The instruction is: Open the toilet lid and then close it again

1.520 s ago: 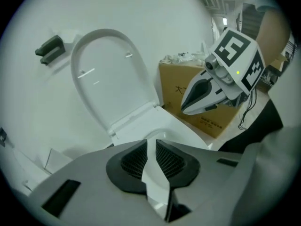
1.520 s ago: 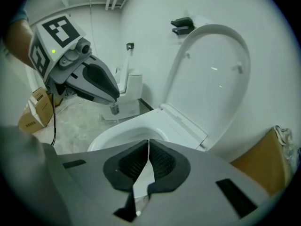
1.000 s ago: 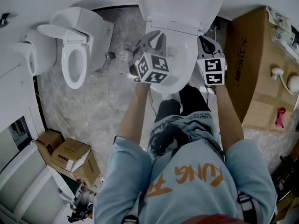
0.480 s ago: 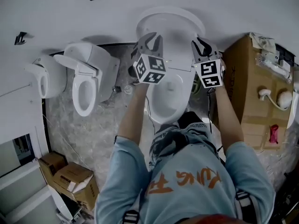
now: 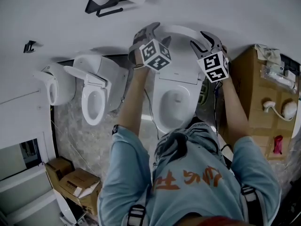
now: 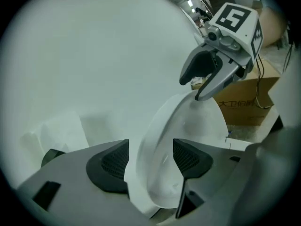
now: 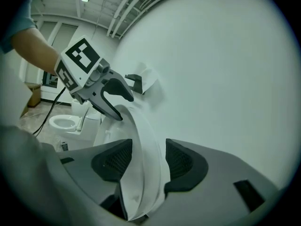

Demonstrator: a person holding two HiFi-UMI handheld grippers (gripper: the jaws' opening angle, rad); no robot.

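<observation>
The white toilet lid [image 5: 177, 55] stands raised upright close to the wall, above the open bowl [image 5: 170, 102]. My left gripper [image 5: 149, 32] is at the lid's upper left rim and my right gripper [image 5: 205, 40] at its upper right rim. In the left gripper view the lid's edge [image 6: 188, 126] passes between the left gripper's [image 6: 150, 159] spread pads, and the right gripper [image 6: 190, 89] shows beyond. In the right gripper view the lid's rim [image 7: 141, 140] runs between the right gripper's [image 7: 148, 161] pads. Both pairs of jaws have just been opening and no longer pinch the rim.
A second toilet [image 5: 94, 102] and another white fixture [image 5: 51, 86] stand to the left. A large cardboard box [image 5: 254, 93] is close on the right, with smaller boxes [image 5: 70, 182] at lower left. A black bracket [image 5: 106, 6] hangs on the wall above.
Both grippers rose toward the wall with the lid's rim, and the lid swung up to upright. The jaws, shut on the rim before, now stand apart.
</observation>
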